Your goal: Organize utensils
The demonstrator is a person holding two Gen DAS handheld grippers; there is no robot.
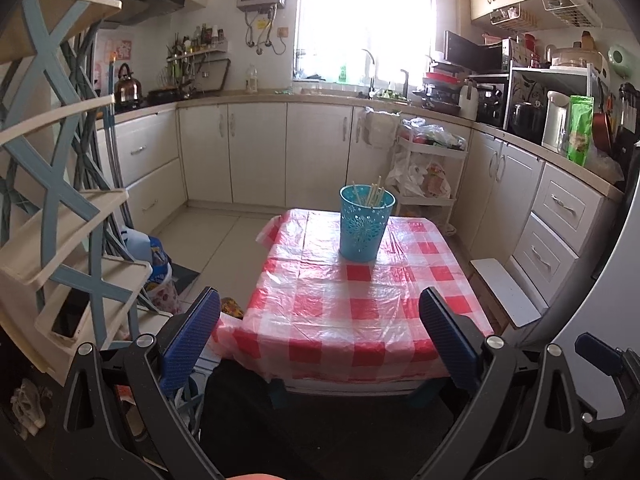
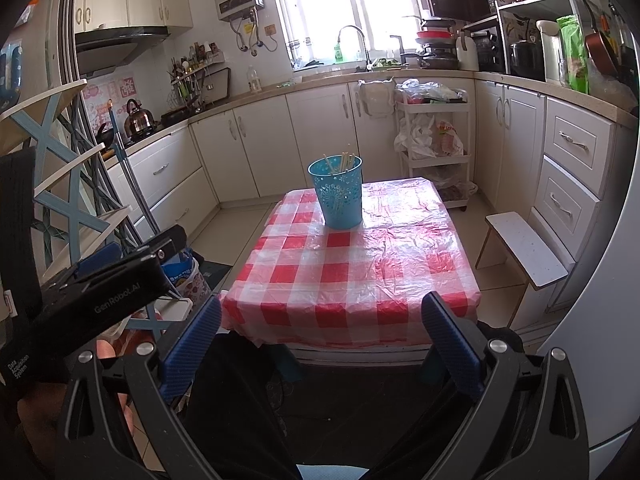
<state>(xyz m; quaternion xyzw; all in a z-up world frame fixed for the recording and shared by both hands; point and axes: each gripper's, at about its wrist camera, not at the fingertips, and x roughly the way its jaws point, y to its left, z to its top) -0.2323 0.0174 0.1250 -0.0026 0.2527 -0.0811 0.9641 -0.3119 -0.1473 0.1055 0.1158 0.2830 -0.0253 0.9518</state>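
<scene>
A blue perforated holder [image 1: 365,225] stands upright at the far end of a small table with a red-and-white checked cloth [image 1: 352,312]. Several pale chopsticks [image 1: 373,195] stand inside it. The holder [image 2: 338,194] and chopsticks [image 2: 340,162] also show in the right wrist view on the cloth [image 2: 360,272]. My left gripper [image 1: 320,320] is open and empty, held back from the table's near edge. My right gripper [image 2: 322,320] is open and empty, also short of the near edge. The left gripper's body [image 2: 100,280] shows at the left of the right wrist view.
A blue-and-cream shelf rack [image 1: 60,208] stands close on the left. A white stool [image 2: 524,248] stands right of the table. A white trolley [image 2: 436,136] with bags is behind. Cabinets and a cluttered counter [image 1: 520,136] ring the room. Dark-trousered legs fill the near foreground.
</scene>
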